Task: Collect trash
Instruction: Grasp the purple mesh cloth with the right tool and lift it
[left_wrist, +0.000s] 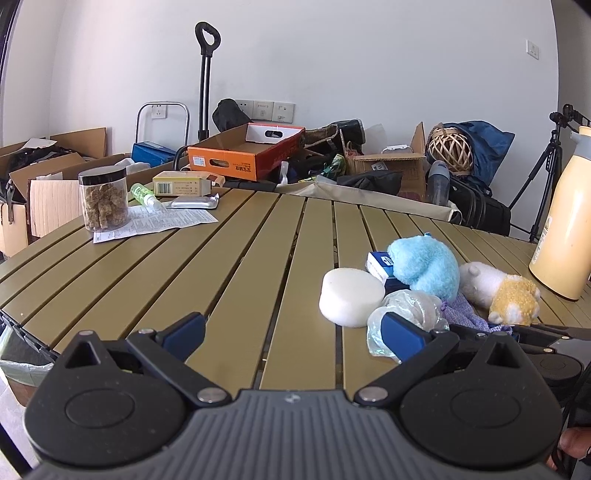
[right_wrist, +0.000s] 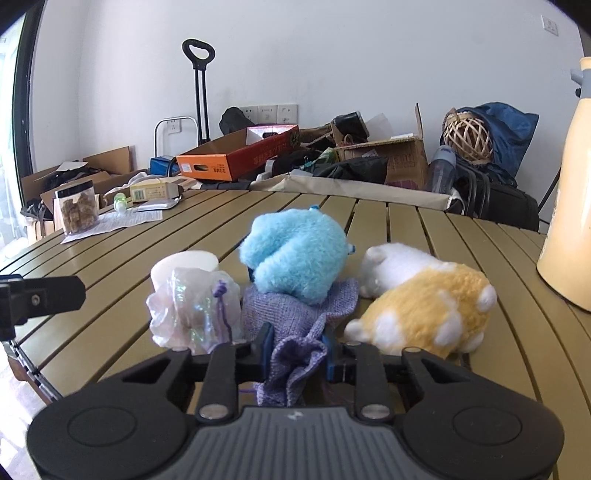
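My right gripper (right_wrist: 297, 349) is shut on a purple knitted cloth pouch (right_wrist: 295, 325) that lies on the slatted table, under a blue plush toy (right_wrist: 295, 254). A crumpled clear plastic bag (right_wrist: 192, 310) sits just left of the pouch, in front of a white sponge puck (right_wrist: 188, 264). My left gripper (left_wrist: 291, 332) is open and empty above the table, its right finger beside the plastic bag (left_wrist: 406, 314). The puck (left_wrist: 351, 295), blue plush (left_wrist: 424, 266) and pouch (left_wrist: 465, 312) show to its right.
A white and yellow plush (right_wrist: 424, 302) lies right of the pouch. A cream bottle (right_wrist: 569, 229) stands at the right edge. A jar (left_wrist: 105, 197), paper sheet (left_wrist: 155, 221), small boxes and a foil pack sit at the far left. A lined bin (left_wrist: 22, 369) is below the table's left edge.
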